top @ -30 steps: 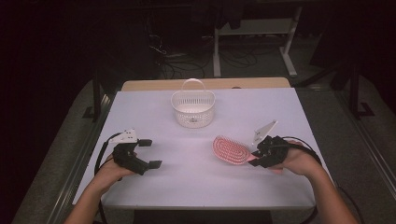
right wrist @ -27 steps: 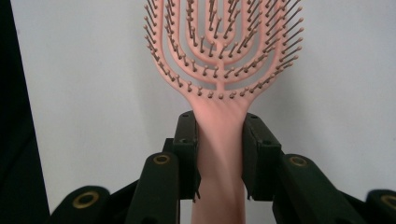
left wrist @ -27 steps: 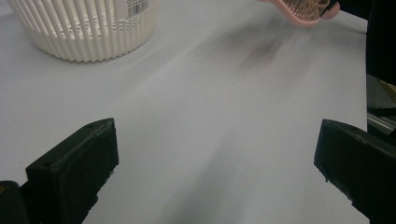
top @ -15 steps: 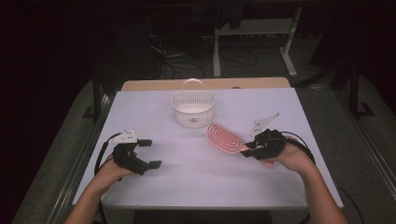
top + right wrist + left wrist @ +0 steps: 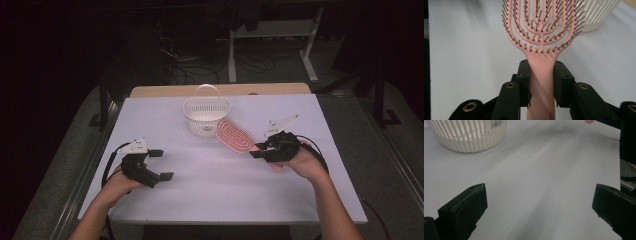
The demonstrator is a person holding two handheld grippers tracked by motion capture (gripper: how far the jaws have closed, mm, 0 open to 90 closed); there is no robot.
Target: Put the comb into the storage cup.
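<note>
The pink hairbrush [image 5: 234, 135] was held by its handle in the right gripper [image 5: 261, 149], with its head close to the white basket [image 5: 206, 115], likely so it could be dropped in. The left gripper [image 5: 161, 164] was kept wide open and empty on the counter [image 5: 220, 185].

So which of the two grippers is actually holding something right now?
The right gripper: its fingers clamp the handle of the pink hairbrush beside the white basket. The left gripper has its fingers spread wide with nothing between them.
</note>
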